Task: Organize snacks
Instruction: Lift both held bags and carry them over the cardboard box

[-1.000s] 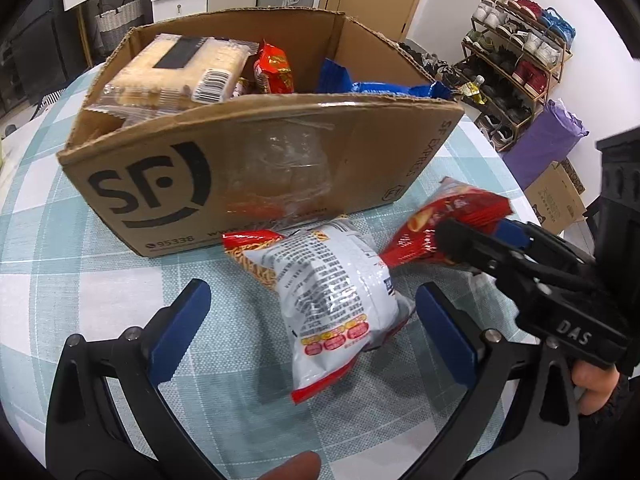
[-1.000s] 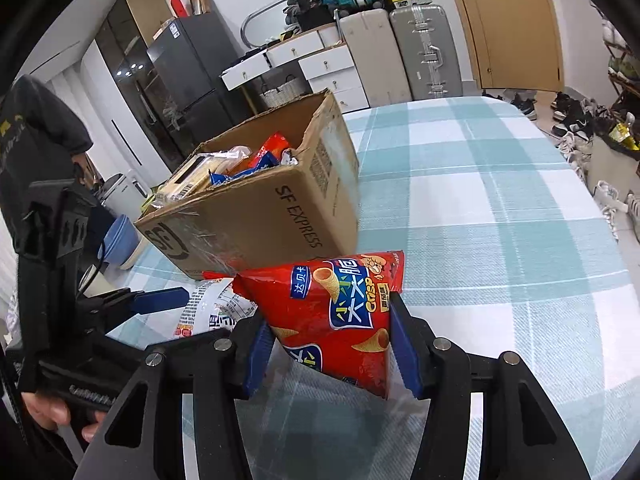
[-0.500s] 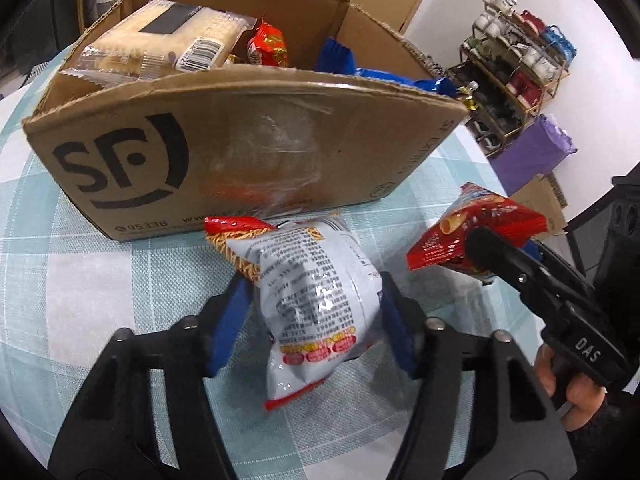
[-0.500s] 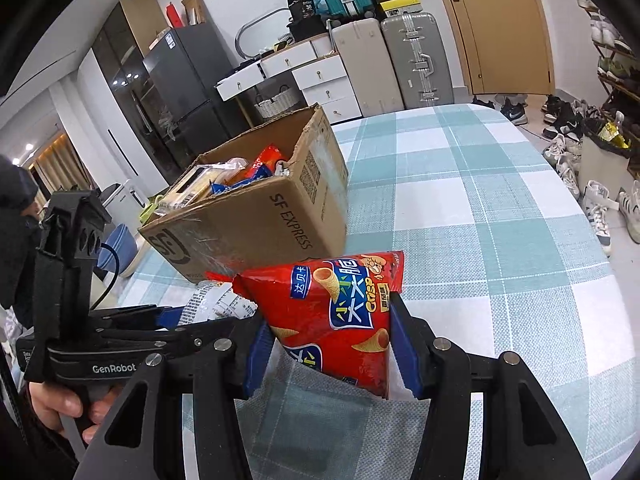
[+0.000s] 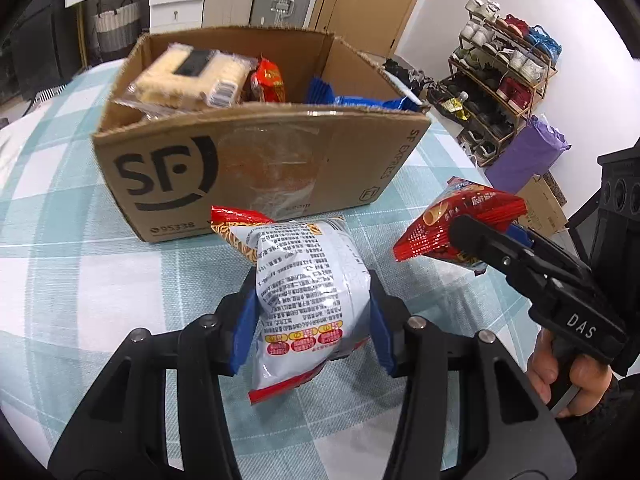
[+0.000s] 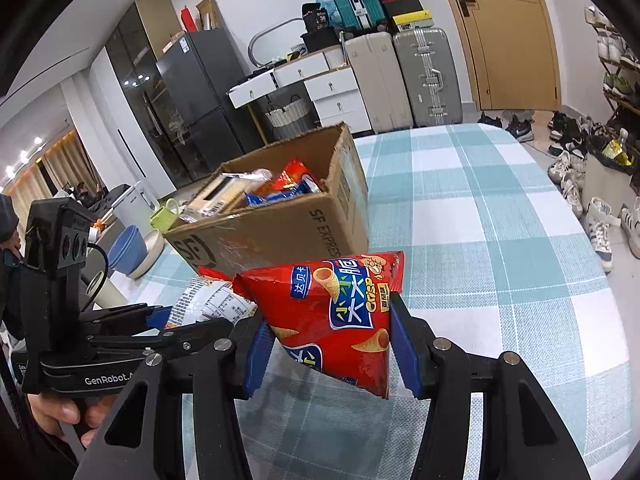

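Here, both grippers were loaded. The left gripper had its blue pads pressed against the 2 sides of a puffy white-and-red foil snack bag, gripped around its middle and apparently lifted off the teal-and-white checked tablecloth, just in front of the open brown cardboard SF box. The right gripper was pinching a red triangular foil bag of cone crisps across its lower half, held in the air near the box's front corner.

Handling judgement: both bags looked light, air-filled and slick; the contents are probably brittle, so a hard squeeze risks crushing or bursting. The mid-body hold seemed adequate, though foil may slide between the pads; a grip nearer a crimped seam would be firmer.

The box already held a pale cracker pack, a small red packet and a blue wrapper. Free space appeared toward its right rear.
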The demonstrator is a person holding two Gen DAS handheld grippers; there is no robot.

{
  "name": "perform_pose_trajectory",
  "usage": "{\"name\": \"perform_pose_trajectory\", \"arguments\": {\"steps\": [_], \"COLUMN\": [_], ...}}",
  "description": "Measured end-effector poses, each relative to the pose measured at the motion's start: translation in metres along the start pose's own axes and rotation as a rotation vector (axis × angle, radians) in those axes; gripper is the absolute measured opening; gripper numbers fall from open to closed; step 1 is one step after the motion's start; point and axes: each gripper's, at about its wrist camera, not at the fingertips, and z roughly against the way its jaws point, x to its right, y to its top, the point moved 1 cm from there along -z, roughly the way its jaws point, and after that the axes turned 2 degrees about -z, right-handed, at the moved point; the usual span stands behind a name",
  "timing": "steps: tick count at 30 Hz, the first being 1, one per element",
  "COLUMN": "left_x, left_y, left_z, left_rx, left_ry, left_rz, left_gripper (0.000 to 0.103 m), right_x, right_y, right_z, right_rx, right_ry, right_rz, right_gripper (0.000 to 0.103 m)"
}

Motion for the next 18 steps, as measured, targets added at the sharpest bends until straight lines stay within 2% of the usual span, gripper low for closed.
{"name": "perform_pose_trajectory", "arguments": {"steps": [11,18], "left_x": [0.012,-0.009], "left_y": [0.003,-0.004], "left_z": [0.077,0.143], "left_rx": [0.111,0.173], "left_ry": [0.031,0.034], "left_rz": [-0.004,-0.004], "left_gripper": [0.046,0.046], "right_x": [-0.025,-0.041], "right_y": [0.007,0.017], "right_z": [0.029,0.041], "right_rx": [0.066,0.098], "right_ry": [0.009,0.020], "right_rz": [0.052,0.090], "right_gripper": [0.054,0.054]}}
